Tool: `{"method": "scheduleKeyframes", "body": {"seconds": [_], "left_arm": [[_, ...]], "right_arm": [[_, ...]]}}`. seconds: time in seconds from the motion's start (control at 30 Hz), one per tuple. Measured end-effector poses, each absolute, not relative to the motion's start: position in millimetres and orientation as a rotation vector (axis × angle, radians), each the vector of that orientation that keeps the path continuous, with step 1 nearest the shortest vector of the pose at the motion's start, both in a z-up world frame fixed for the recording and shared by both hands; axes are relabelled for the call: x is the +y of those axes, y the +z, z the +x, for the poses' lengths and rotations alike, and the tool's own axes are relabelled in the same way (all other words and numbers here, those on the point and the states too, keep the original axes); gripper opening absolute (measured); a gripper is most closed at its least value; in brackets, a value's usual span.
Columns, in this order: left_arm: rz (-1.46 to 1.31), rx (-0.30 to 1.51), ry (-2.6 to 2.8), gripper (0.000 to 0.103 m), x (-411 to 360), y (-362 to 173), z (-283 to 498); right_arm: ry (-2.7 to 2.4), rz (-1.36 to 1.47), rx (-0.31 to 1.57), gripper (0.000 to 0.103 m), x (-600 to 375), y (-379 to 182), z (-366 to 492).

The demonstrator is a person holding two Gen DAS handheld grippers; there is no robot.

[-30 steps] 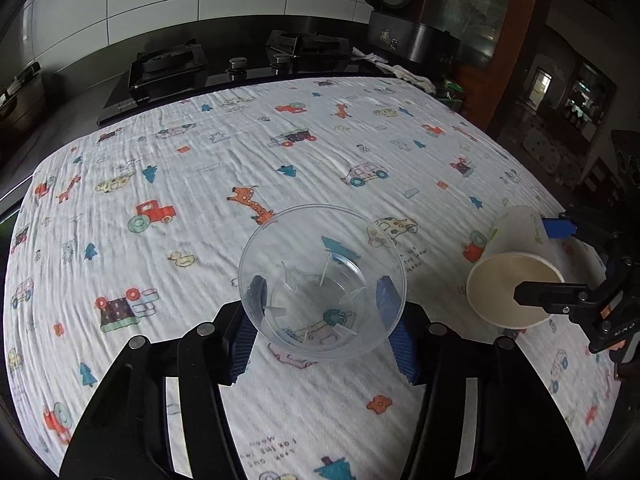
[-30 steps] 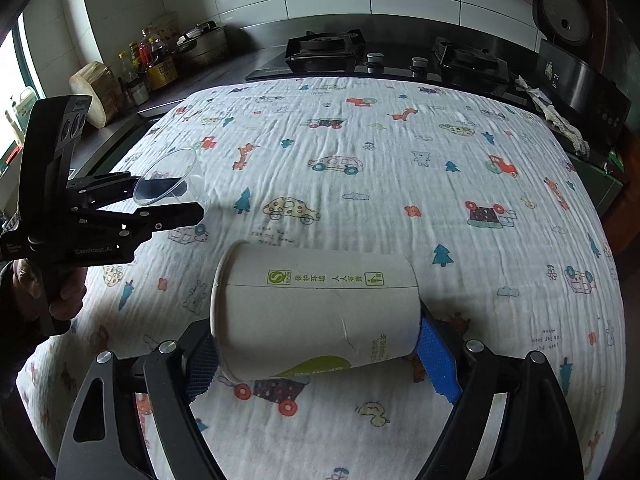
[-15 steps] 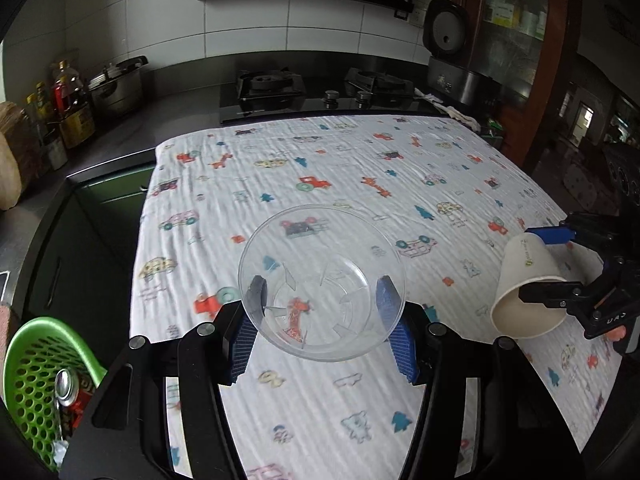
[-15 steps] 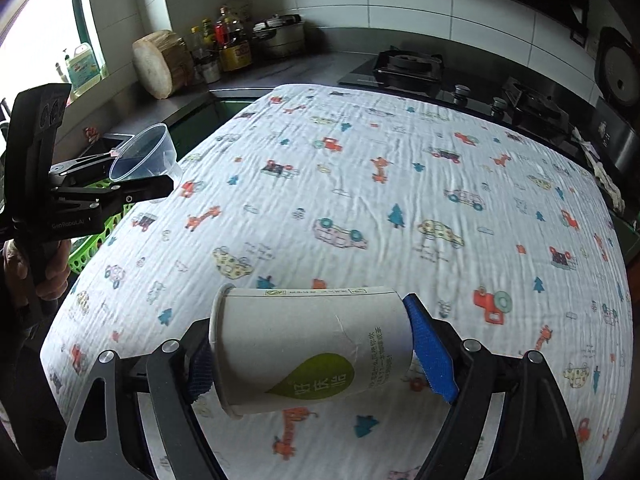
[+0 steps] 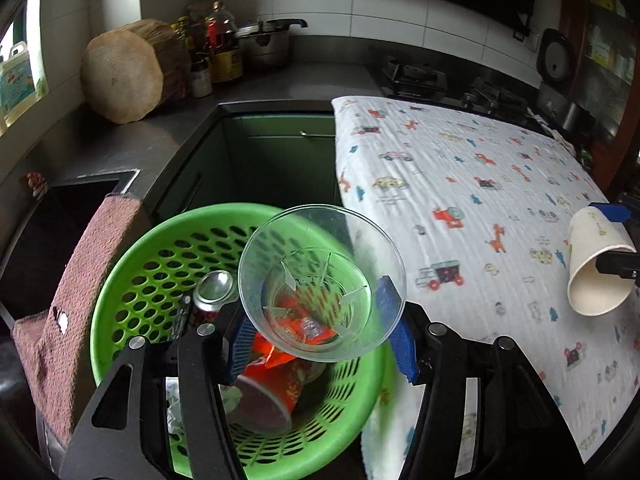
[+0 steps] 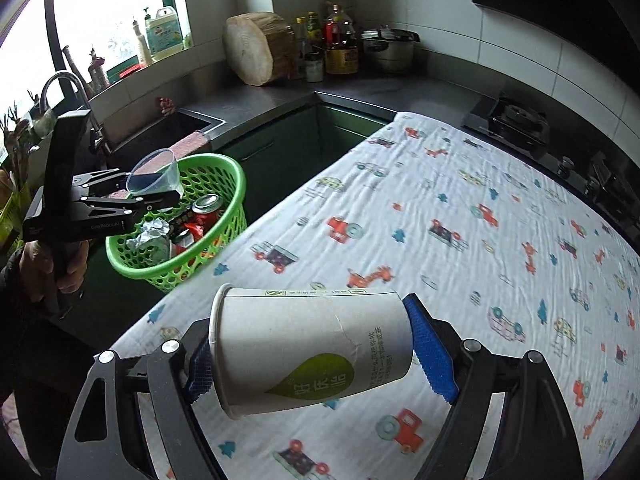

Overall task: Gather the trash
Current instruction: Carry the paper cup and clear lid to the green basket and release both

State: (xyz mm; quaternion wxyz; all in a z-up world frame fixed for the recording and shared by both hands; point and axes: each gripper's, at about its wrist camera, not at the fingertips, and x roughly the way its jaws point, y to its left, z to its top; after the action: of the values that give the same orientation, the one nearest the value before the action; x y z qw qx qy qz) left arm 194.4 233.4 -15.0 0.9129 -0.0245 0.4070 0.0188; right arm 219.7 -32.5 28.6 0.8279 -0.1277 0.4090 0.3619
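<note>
My left gripper (image 5: 320, 328) is shut on a clear plastic cup (image 5: 320, 264) and holds it upright over the green perforated basket (image 5: 132, 264). The basket holds a drink can (image 5: 212, 286), a red paper cup (image 5: 272, 392) and crumpled wrappers. In the right wrist view the left gripper (image 6: 156, 196) and clear cup (image 6: 154, 172) hang above the basket (image 6: 228, 172). My right gripper (image 6: 316, 364) is shut on a white paper cup (image 6: 308, 348) lying sideways, above the patterned tablecloth (image 6: 460, 240). That cup also shows in the left wrist view (image 5: 596, 264).
The basket stands below the table's left edge, beside a sink (image 6: 160, 132) with a pink towel (image 5: 76, 280) over its rim. A wooden chopping block (image 6: 256, 48), bottles and a pot (image 6: 388, 50) stand on the counter. A gas stove (image 6: 520, 120) lies behind the table.
Both grippers have swung left with their cups. The left one has moved from above the table to over the green basket. The right one has come nearer the table's left edge.
</note>
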Motion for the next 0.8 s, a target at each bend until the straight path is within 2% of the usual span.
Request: {"method": "scheduleKeyframes", "body": {"seconds": [0.37, 0.6, 0.8], "left_arm": [[-0.145, 0.954, 0.149, 0.058, 307, -59, 177], [-0.189, 0.955, 0.195, 0.075, 337, -64, 166], [-0.205, 0.944, 0.215, 0.076, 349, -62, 157]], "right_arm": [[0.904, -0.267, 0.879, 0.079, 92, 22, 234], [0.945, -0.259, 0.896, 0.079, 146, 13, 241], [0.967, -0.245, 0.917, 0.079, 174, 3, 241]]}}
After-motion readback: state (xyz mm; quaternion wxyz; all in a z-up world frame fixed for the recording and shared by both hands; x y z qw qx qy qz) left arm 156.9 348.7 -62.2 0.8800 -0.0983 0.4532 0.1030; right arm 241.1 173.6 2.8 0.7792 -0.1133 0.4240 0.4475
